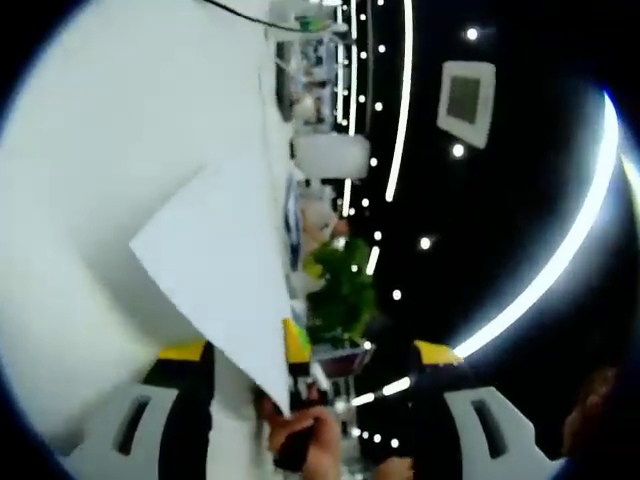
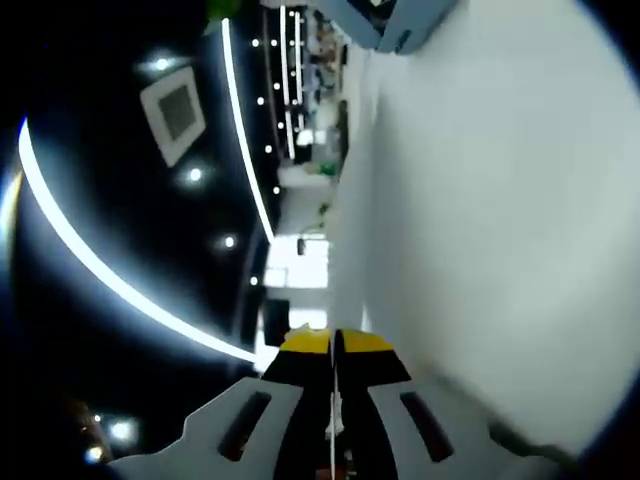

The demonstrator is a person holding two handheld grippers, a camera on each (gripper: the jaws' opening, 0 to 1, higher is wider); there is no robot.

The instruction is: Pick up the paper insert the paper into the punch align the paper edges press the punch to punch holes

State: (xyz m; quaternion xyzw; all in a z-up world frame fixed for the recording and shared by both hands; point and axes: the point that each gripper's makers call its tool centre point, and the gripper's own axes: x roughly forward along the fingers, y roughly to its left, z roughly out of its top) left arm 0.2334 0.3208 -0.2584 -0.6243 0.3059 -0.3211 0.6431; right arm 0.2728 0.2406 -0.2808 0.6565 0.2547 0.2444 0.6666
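A white sheet of paper (image 1: 220, 270) hangs in the air in front of the white table (image 1: 90, 150), with one corner pointing down between my left jaws. My left gripper (image 1: 308, 352) is open, its yellow-tipped jaws wide apart on either side of the sheet's lower corner. The right gripper (image 1: 297, 345) comes in at that corner, its yellow tip against the paper. In the right gripper view my right gripper (image 2: 334, 345) is shut, and a thin white edge of paper (image 2: 331, 425) runs between the jaws. The white table (image 2: 500, 200) spreads beside it.
A hand (image 1: 305, 445) holds the right gripper's dark handle low in the left gripper view. A green plant (image 1: 340, 290) and a white box (image 1: 330, 155) stand past the table's edge. Curved light strips (image 2: 90, 265) and a ceiling panel (image 2: 175, 110) mark the dark ceiling.
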